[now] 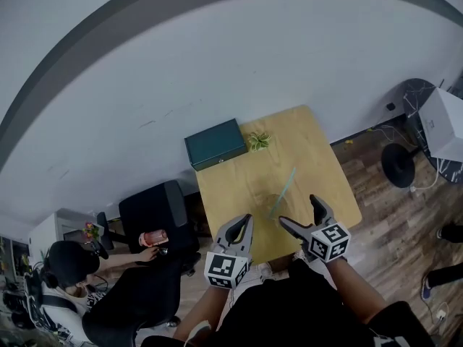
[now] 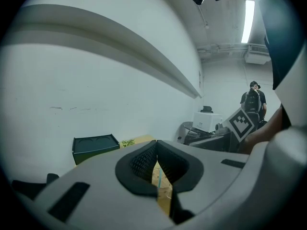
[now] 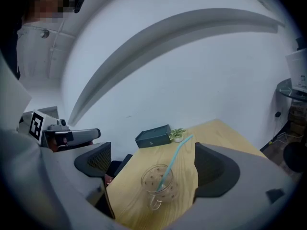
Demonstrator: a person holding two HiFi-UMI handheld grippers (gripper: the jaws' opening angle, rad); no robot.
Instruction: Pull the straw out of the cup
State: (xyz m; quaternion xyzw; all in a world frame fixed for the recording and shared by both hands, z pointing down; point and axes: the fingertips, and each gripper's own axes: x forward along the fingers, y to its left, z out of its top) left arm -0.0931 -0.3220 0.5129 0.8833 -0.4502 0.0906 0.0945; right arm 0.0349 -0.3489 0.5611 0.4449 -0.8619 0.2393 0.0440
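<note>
Standing wide open, the right gripper (image 1: 297, 210) could tip the glass mug (image 3: 160, 183) by dragging its straw (image 3: 175, 157) sideways; the left gripper (image 1: 244, 221) was closed, empty.

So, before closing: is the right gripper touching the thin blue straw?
Apart. Right gripper view: right gripper open, table showing between each pad and the straw.

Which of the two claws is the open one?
The right claw: its jaws stand wide apart, with the cup and straw in view between them, untouched. The left claw has its jaws closed together.
</note>
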